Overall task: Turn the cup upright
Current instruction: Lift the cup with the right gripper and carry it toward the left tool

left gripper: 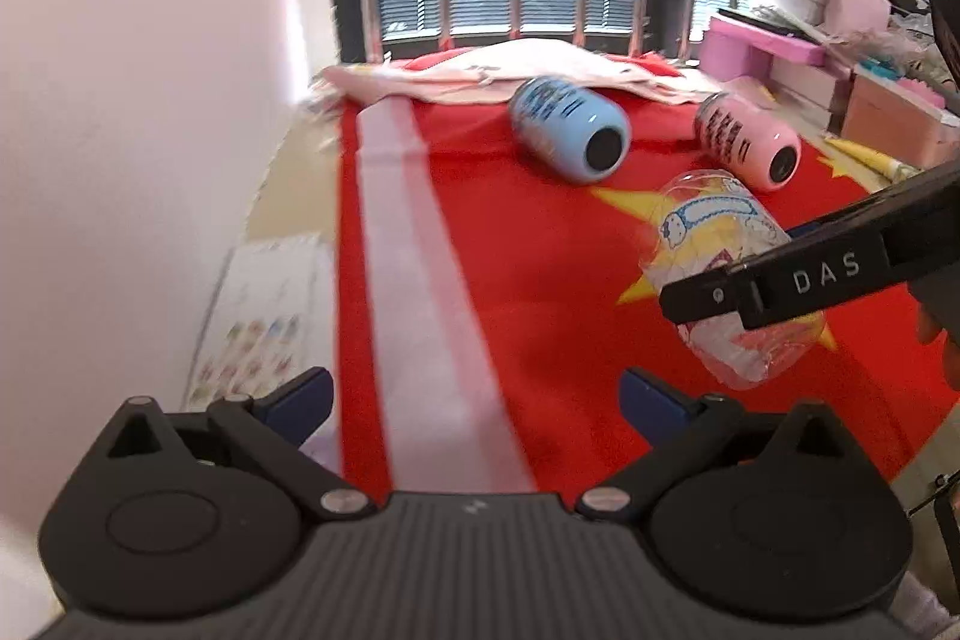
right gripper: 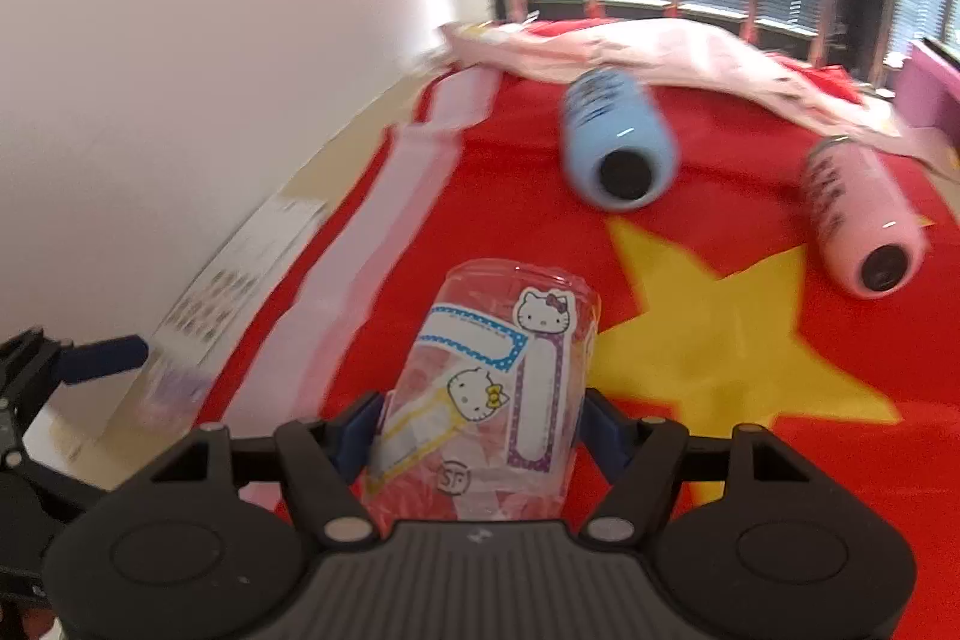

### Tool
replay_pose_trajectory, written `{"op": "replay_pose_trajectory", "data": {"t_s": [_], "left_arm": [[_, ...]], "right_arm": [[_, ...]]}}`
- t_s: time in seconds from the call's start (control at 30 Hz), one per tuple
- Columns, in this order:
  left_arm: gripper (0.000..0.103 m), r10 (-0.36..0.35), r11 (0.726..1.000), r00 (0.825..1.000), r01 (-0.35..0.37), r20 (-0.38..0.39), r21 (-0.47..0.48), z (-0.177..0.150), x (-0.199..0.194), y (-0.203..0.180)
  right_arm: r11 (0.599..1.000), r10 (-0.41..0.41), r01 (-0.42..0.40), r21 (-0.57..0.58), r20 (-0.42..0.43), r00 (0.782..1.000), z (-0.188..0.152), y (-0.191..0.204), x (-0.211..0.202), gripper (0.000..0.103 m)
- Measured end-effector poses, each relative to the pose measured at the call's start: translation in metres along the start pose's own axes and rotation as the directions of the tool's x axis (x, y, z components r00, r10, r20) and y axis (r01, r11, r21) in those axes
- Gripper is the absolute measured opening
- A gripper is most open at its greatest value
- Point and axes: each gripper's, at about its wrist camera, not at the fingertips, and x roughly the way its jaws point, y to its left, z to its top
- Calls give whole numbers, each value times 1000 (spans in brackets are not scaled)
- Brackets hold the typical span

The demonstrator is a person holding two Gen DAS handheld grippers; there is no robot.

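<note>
Between the right gripper [right gripper: 474,430] fingers sits the clear cup [right gripper: 486,394], clamped mid-body. Prob. light, thin plastic, slick w/ stickers; squeeze gently. Left gripper [left gripper: 474,394] wide open, holding nothing.

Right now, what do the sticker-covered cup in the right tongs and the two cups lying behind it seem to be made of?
The clear sticker-covered cup looks like thin transparent plastic: the red cloth shows through its wall. The light blue cup and the pink cup look opaque and glossy with small highlights, perhaps coated metal or ceramic; the pictures leave that open.
</note>
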Motion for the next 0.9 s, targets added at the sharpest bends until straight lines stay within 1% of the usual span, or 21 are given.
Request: {"op": "replay_pose_trajectory", "data": {"t_s": [0.13,0.27,0.47,0.63,0.67,0.73,0.8,0.83,0.9], "left_arm": [[103,21,999,1000,-21,-16,-24,-16,-12,13],[103,49,997,999,-50,-21,-52,-28,-20,24],[103,64,996,998,-65,-24,-67,-34,-26,28],[103,65,995,998,-67,-19,-74,-33,-30,25],[103,67,995,998,-68,-16,-71,-34,-31,25],[103,70,995,998,-70,-9,-72,-32,-36,23],[103,76,994,997,-76,-1,-74,-32,-41,21],[103,79,994,997,-79,3,-75,-32,-44,20],[103,84,994,996,-83,12,-74,-30,-50,17]], "right_arm": [[998,39,-40,-49,-29,999,-9,22,2,70],[995,68,-71,-68,-53,996,-17,36,5,70],[997,48,-55,-60,-107,993,-29,42,22,71],[998,55,-58,-36,-100,994,-34,37,22,74],[998,54,-57,-31,-98,994,-33,36,22,76],[998,61,-61,-10,-71,996,-33,31,16,93],[996,87,-87,7,-24,996,-33,25,2,95],[995,102,-102,8,2,995,-33,22,-6,97],[994,106,-107,12,51,993,-36,16,-23,102]]}}
